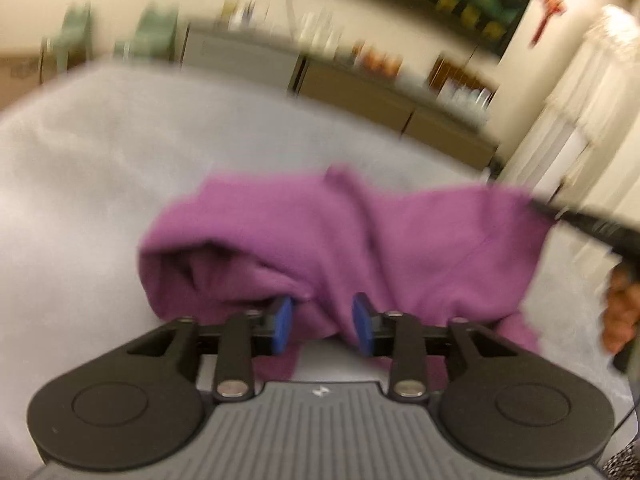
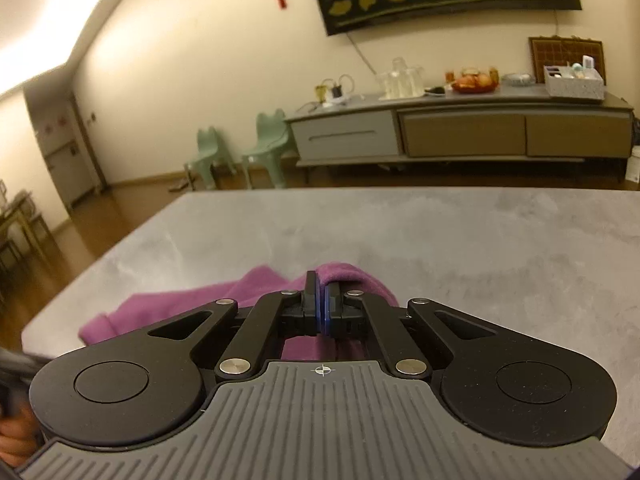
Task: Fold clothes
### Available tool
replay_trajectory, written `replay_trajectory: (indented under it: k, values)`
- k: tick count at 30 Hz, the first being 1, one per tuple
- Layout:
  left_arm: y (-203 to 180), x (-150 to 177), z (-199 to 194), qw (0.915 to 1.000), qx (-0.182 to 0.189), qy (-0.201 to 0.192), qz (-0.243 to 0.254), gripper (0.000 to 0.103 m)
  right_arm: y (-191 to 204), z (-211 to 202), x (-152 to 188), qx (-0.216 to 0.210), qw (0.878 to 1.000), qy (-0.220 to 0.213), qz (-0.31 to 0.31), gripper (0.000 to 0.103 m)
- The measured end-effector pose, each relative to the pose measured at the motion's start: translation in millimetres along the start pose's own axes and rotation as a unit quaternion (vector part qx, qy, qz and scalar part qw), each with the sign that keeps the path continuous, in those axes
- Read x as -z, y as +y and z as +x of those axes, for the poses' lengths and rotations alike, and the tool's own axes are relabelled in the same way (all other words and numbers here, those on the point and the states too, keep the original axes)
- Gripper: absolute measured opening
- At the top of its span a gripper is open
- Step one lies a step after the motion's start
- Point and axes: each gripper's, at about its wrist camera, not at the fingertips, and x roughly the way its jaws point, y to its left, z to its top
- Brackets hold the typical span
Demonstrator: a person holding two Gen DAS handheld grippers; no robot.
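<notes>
Nearest you in the right wrist view is your right hand-held gripper [image 2: 322, 300], its ribbed grey body and black linkage arms filling the lower frame. Its blue pads are pressed together on a fold of the purple garment [image 2: 256, 294], which drapes over the fingertips and trails away to the left.

In the left wrist view your left hand-held gripper [image 1: 322, 322] stands partly open, blue pads apart. Purple cloth lies between and around them, but the pads do not press on it; the picture is blurred here.

The garment is soft, fleecy fabric, bunched in a rumpled heap with a rolled, tube-like opening at its left end. It sits near the front edge of the counter [image 2: 500, 248], a flat slab with a mottled, matte grey surface and a straight far edge. Most of that surface, right of the cloth and beyond it, lies bare.

Past the far edge stand a long low sideboard [image 2: 460, 132] against the wall and two pale green plastic chairs [image 2: 240, 152] to its left.
</notes>
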Motion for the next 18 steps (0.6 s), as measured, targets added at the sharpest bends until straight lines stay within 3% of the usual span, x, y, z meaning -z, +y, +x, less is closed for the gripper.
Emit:
replay_trajectory:
  k: [1, 3, 6, 7, 8, 11, 13, 15, 18]
  values:
    - [-6.5, -7.3, -12.2, 0.9996, 0.0, -0.024, 0.012, 0.07, 10.1, -7.7, 2.2, -0.011, 1.0, -0.004, -0.017, 0.0]
    - [-21.8, -21.2, -30.0, 0.9974, -0.003, -0.061, 0.039, 0.075, 40.0, -29.3, 15.4, -0.056, 0.996, -0.013, -0.069, 0.0]
    - [-52.9, -37.0, -33.7, 0.9925, -0.007, -0.083, 0.089, 0.094, 93.3, -32.9, 49.2, -0.11, 0.977, -0.005, -0.18, 0.004]
    - [-67.3, -38.9, -26.8, 0.9908, -0.006, -0.078, 0.111, 0.095, 106.1, -30.0, 61.6, -0.114, 0.971, 0.005, -0.211, 0.015]
    - [-82.1, -40.3, -19.3, 0.9886, -0.006, -0.072, 0.132, 0.095, 115.0, -29.2, 70.9, -0.112, 0.966, 0.018, -0.232, 0.033]
    - [-127.3, -36.2, 11.2, 0.979, -0.003, -0.038, 0.2, 0.096, 139.4, -29.0, 96.5, -0.105, 0.949, 0.055, -0.291, 0.054]
    - [-157.8, -28.7, 35.6, 0.9682, 0.004, -0.015, 0.25, 0.096, 143.1, -36.0, 101.2, -0.112, 0.944, 0.061, -0.305, 0.06]
    - [-181.2, -13.7, 59.5, 0.9523, -0.008, -0.001, 0.305, 0.097, 145.1, -45.8, 106.4, -0.121, 0.942, 0.063, -0.308, 0.064]
    - [-202.6, 25.2, 99.6, 0.9167, -0.043, 0.027, 0.396, 0.097, 139.9, -59.9, 122.8, -0.133, 0.939, 0.074, -0.309, 0.072]
